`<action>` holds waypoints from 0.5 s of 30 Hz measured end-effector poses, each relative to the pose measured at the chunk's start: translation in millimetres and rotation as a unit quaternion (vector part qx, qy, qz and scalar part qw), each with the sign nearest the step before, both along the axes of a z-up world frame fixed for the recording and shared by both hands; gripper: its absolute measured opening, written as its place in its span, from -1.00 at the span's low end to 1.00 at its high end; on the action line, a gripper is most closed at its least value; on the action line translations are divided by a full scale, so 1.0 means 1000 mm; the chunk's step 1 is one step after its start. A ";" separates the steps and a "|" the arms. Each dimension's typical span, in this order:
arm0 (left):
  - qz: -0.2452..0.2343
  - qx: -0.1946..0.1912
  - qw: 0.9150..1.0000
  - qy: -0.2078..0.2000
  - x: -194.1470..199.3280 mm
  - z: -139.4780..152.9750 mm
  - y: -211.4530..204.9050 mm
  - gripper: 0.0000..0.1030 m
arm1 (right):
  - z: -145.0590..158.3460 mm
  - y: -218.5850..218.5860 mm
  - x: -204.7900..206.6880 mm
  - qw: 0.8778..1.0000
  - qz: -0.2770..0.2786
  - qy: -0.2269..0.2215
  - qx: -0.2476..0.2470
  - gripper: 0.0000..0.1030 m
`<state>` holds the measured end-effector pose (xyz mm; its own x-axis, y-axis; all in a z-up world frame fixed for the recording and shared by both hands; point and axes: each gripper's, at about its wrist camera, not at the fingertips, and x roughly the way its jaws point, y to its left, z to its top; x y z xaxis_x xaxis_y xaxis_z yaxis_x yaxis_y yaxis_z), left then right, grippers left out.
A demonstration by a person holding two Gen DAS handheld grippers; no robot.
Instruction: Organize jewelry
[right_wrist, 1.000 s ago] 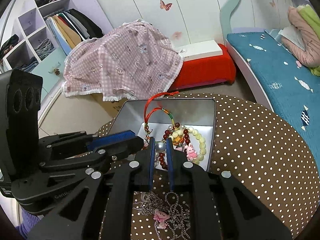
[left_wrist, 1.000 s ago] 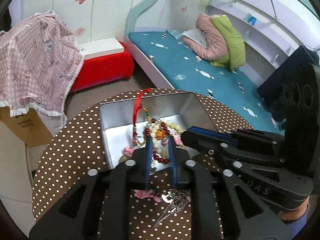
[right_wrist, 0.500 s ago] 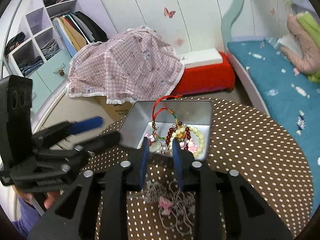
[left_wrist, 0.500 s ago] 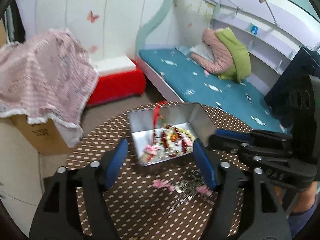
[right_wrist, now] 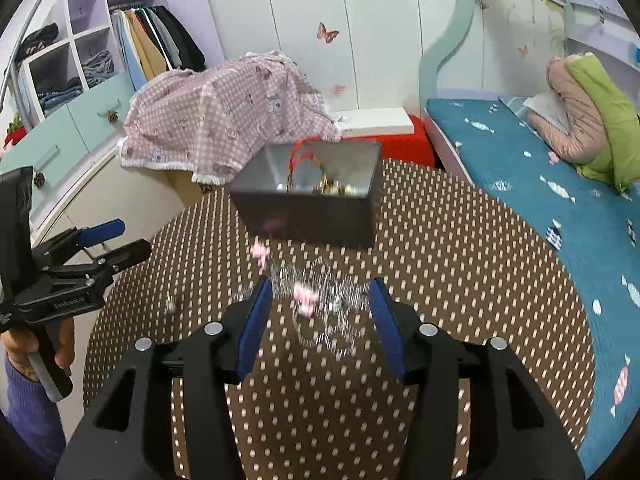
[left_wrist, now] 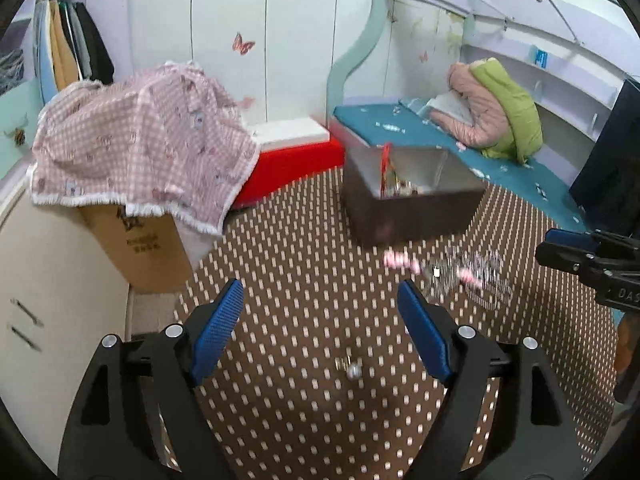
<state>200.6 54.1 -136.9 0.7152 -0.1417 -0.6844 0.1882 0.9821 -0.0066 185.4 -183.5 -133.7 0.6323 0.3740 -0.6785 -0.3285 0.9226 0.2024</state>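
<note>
Blue-padded left tongs [left_wrist: 320, 328]: spread wide, holding nothing, above the surface's near edge.
Right tongs [right_wrist: 320, 320]: spread wide, empty, over the chain pile.
Small bead [left_wrist: 353, 371]: lay alone on the surface between the left tongs' pads.
Chain pile [right_wrist: 324, 312]: silver chains with pink charms, blurred, just before the tin.
Metal tin [right_wrist: 308, 196]: stood at the far edge of the dotted surface [right_wrist: 460, 280], beads and a red cord inside.
</note>
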 end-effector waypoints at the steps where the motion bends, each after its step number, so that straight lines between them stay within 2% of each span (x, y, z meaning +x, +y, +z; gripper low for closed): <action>1: 0.001 0.000 1.000 0.005 -0.003 -0.006 0.000 0.55 | -0.003 0.001 -0.002 1.000 0.001 0.004 0.000 -0.02; 4: 0.012 0.016 1.000 0.017 -0.009 -0.023 -0.003 0.52 | -0.011 0.005 -0.010 1.000 0.003 0.013 0.002 -0.01; 5: 0.010 0.017 1.000 0.023 -0.008 -0.026 -0.005 0.41 | -0.015 0.005 -0.013 1.000 0.003 0.016 0.005 -0.01; 13: 0.005 0.003 0.998 0.061 -0.009 -0.051 -0.009 0.16 | -0.023 0.008 -0.024 1.000 0.010 0.023 0.006 0.02; 15: 0.003 0.004 0.998 0.068 -0.007 -0.054 -0.012 0.03 | -0.023 0.008 -0.024 1.000 0.011 0.024 0.006 0.03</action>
<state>193.6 42.5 -190.7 0.6171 -0.1315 -0.7758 0.1794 0.9835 -0.0240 161.5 -175.9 -156.8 0.5915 0.3949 -0.7030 -0.3382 0.9130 0.2284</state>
